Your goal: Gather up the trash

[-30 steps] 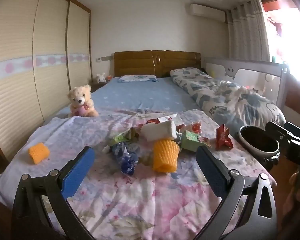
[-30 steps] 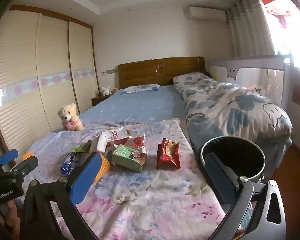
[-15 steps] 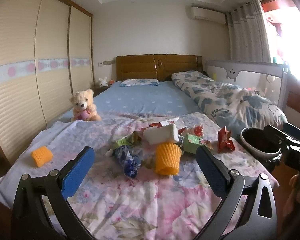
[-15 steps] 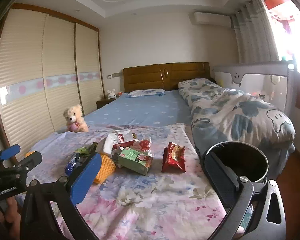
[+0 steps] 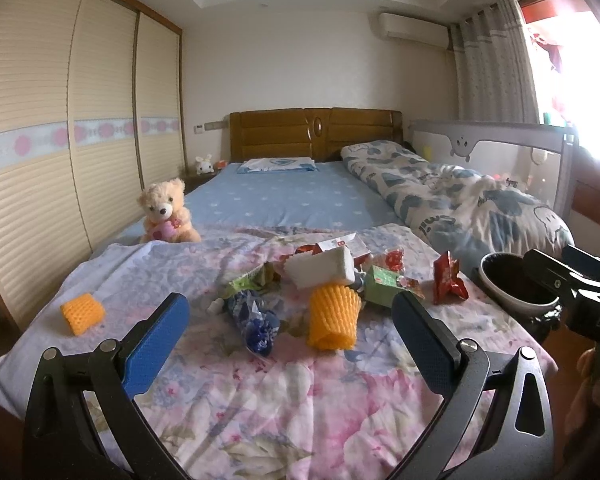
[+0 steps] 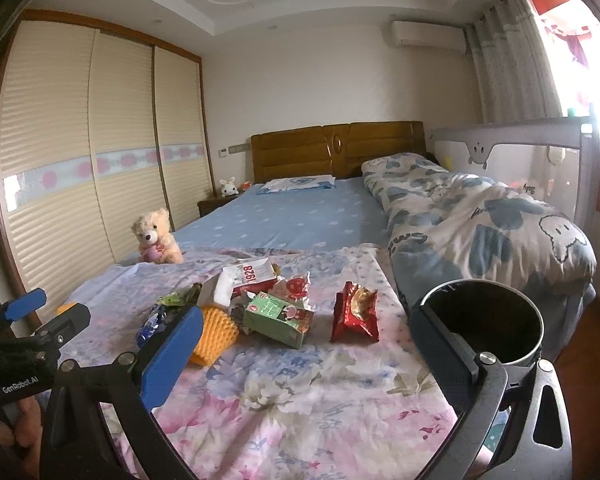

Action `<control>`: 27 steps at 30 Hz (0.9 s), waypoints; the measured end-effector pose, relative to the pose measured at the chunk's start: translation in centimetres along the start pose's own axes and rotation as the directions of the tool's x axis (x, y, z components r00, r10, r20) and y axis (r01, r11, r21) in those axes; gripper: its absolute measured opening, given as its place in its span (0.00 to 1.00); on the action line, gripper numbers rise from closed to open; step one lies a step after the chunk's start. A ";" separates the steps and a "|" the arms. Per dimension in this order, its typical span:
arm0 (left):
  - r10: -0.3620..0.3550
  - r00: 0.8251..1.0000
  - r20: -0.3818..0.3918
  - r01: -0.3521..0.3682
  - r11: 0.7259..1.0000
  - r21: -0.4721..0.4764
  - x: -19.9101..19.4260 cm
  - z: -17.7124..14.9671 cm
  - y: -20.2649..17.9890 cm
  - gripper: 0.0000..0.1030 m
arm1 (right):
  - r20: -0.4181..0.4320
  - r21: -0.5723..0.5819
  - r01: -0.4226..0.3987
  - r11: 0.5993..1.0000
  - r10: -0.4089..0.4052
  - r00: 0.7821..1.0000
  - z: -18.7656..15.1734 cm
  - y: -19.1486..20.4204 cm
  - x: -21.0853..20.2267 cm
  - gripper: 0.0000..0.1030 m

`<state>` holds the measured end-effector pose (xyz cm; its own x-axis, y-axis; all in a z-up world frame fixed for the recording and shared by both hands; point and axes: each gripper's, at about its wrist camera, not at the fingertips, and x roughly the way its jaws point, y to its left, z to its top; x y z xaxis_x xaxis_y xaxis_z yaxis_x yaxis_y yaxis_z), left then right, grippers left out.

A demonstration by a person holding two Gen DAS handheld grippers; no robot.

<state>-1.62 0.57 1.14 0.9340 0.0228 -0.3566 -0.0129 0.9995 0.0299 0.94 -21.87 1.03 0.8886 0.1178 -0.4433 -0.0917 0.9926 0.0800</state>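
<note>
A pile of trash lies on the floral blanket at the foot of the bed: an orange foam net, a blue wrapper, a white pack, a green carton and a red snack bag. A second orange foam net lies apart at the left. A dark round bin stands off the bed's right corner. My left gripper is open and empty, short of the pile. My right gripper is open and empty, its right finger in front of the bin.
A teddy bear sits at the blanket's far left edge. A rolled patterned duvet lies along the right side beside a grey bed rail. Wardrobe doors line the left wall. A wooden headboard stands at the back.
Both cameras have tilted up and pulled back a little, so the pile sits lower and slightly farther in view. Both grippers stay open and nothing on the bed has moved.
</note>
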 end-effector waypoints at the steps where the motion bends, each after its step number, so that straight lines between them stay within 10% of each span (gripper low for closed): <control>1: -0.001 1.000 0.000 0.001 1.000 0.000 0.0 0.0 0.0 1.00 | -0.002 0.000 -0.001 1.000 0.001 1.000 0.0 0.0 0.0 1.00; 27: -0.004 1.000 -0.006 0.004 1.000 0.004 0.1 -0.9 -0.5 1.00 | -0.016 0.005 -0.022 1.000 0.022 1.000 -0.3 0.5 0.2 1.00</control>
<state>-1.79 0.08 0.27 0.9319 0.0185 -0.3623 -0.0074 0.9995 0.0320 0.94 -21.38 0.69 0.8791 0.1398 -0.4557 -0.1089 0.9896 0.0936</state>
